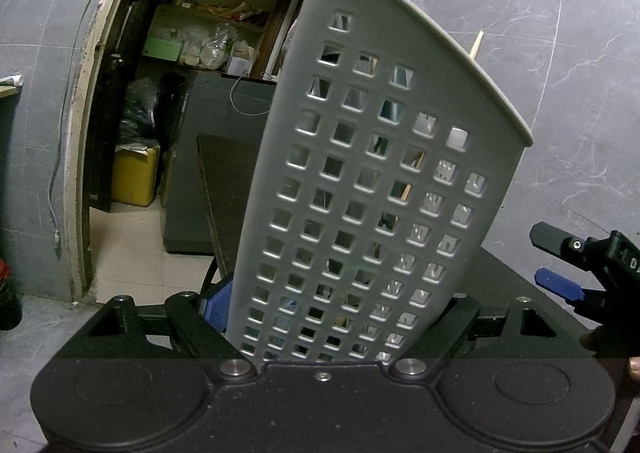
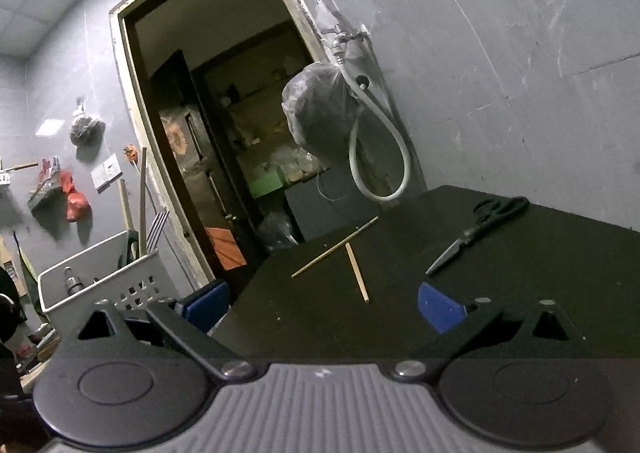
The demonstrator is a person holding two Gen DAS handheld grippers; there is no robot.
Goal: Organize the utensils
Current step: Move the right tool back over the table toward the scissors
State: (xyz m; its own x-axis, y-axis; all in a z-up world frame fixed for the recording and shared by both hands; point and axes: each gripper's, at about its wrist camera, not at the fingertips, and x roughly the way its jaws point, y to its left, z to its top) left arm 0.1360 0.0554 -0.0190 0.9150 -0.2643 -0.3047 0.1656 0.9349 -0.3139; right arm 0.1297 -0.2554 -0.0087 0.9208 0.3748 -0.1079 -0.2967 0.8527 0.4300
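Left gripper (image 1: 320, 317) jaws pinched grey basket (image 1: 376, 181), blocking its view. Right gripper (image 2: 324, 305) jaws spread, empty; two chopsticks (image 2: 356, 271) at 12 o'clock on worktop (image 2: 520, 293), scissors (image 2: 476, 231) at 1 o'clock.

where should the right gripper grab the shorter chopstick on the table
Near its middle, from above, fingers across its width. The shorter chopstick lies flat on the table, clear of the longer chopstick, and the right gripper is open.

Basket (image 1: 372, 189) base hidden behind hand-held gripper body, contents barely visible through holes
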